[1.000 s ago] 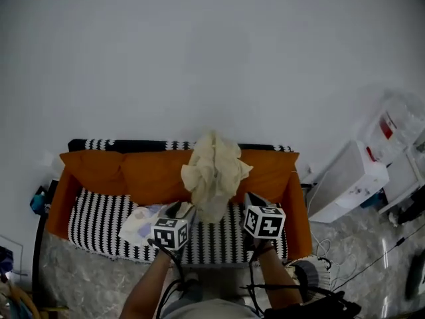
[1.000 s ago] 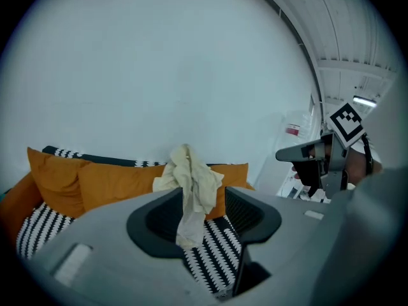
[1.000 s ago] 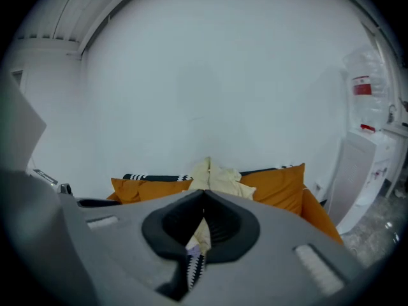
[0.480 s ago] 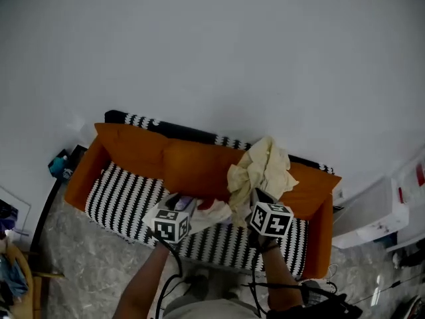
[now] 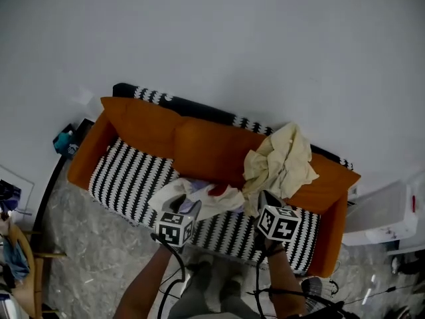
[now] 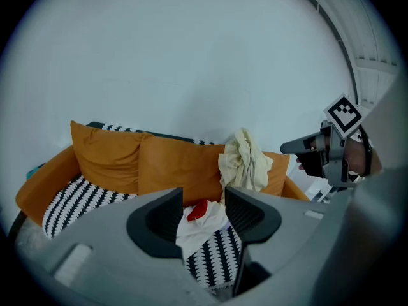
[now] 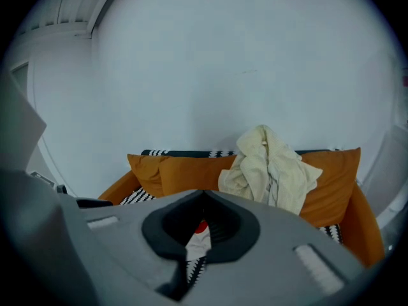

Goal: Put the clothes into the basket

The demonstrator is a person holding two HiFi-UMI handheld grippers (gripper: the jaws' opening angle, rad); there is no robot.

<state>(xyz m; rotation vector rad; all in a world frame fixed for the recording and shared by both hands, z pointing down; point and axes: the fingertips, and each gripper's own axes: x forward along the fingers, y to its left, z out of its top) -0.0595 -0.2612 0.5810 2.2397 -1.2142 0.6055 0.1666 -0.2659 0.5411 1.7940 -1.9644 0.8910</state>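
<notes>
Points left claw (image 6: 204, 200), jaws apart, at white-and-red garment (image 6: 203, 222) on striped sofa (image 6: 108, 164); holds right claw (image 7: 204, 195) closed, empty.

Soft matt fabrics over hard, polished-looking stone

Cream garment (image 5: 279, 165): rumpled, matt, towel-like cloth; white garment (image 5: 222, 198) thinner, smoother. Sofa (image 5: 126, 181): black-and-white woven seat cover, with cushions (image 5: 143, 125) of matt orange fabric. Floor (image 5: 99, 258): smooth speckled grey stone.

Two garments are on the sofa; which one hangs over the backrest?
The cream garment, draped over the orange backrest; the white one with the red patch lies on the striped seat instead.
</notes>
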